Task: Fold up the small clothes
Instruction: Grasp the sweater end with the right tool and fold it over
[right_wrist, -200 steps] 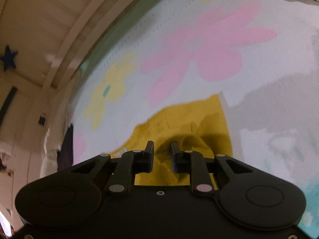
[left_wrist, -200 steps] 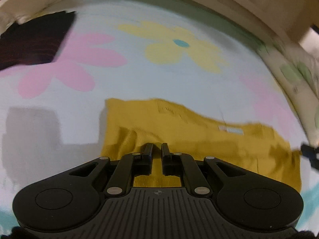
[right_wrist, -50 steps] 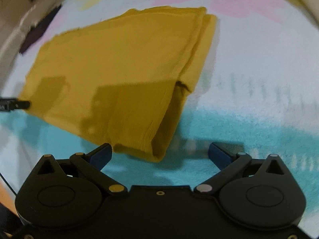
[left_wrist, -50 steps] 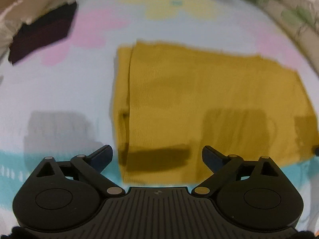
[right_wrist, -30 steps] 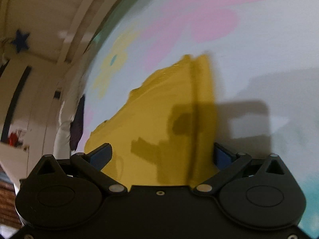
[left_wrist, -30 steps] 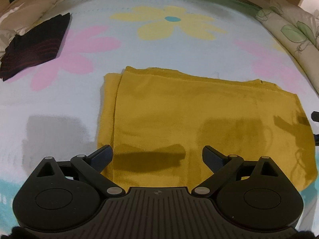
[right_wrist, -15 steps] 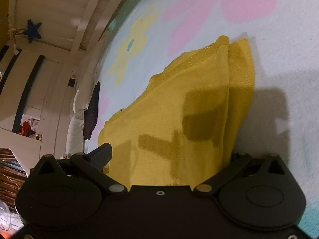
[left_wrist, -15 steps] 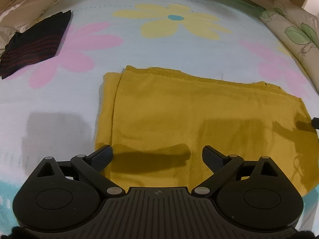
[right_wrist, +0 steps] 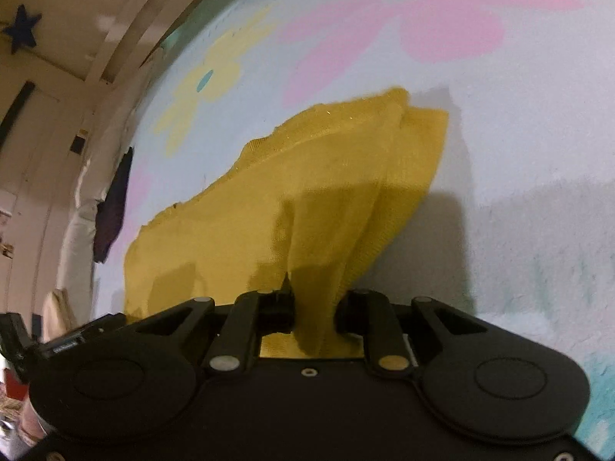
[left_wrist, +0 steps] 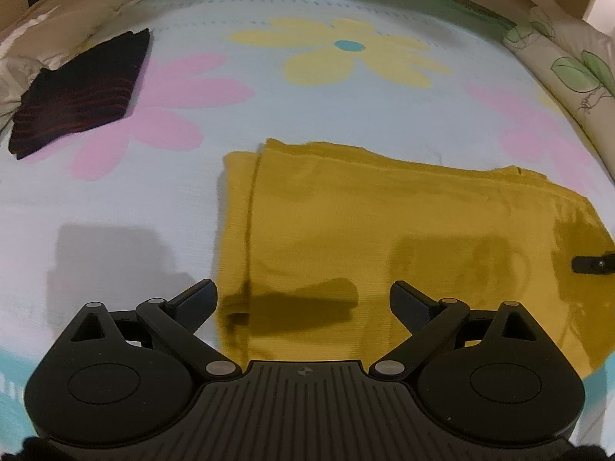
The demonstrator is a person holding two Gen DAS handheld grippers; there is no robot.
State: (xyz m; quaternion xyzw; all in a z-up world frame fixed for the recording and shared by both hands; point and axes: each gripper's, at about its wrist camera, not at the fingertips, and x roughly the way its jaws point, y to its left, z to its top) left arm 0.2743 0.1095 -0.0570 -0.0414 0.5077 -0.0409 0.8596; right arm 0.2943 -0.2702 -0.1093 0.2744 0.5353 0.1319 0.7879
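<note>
Pinching, right hand: your right gripper [right_wrist: 313, 309] tilts down; its jaws have just been closing and now clamp a bunched edge of the yellow garment [left_wrist: 384, 238], lifting it into a ridge.
Left hand: your left gripper [left_wrist: 303, 301] angles down over the garment's near edge, jaws spread wide, touching nothing.
Garment: folded on the flowered sheet [left_wrist: 346, 115], a narrow layer showing along its left side.
Edges: dark folded cloth [left_wrist: 80, 92] well apart at far left; leaf-print pillow [left_wrist: 569, 77] along the right.
Room: bare sheet left of and beyond the garment.

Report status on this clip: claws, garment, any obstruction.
Right claw just closed, shut on the yellow garment, fabric bunched between its pads. Left claw open above the near edge. Dark folded cloth far off; nothing blocking.
</note>
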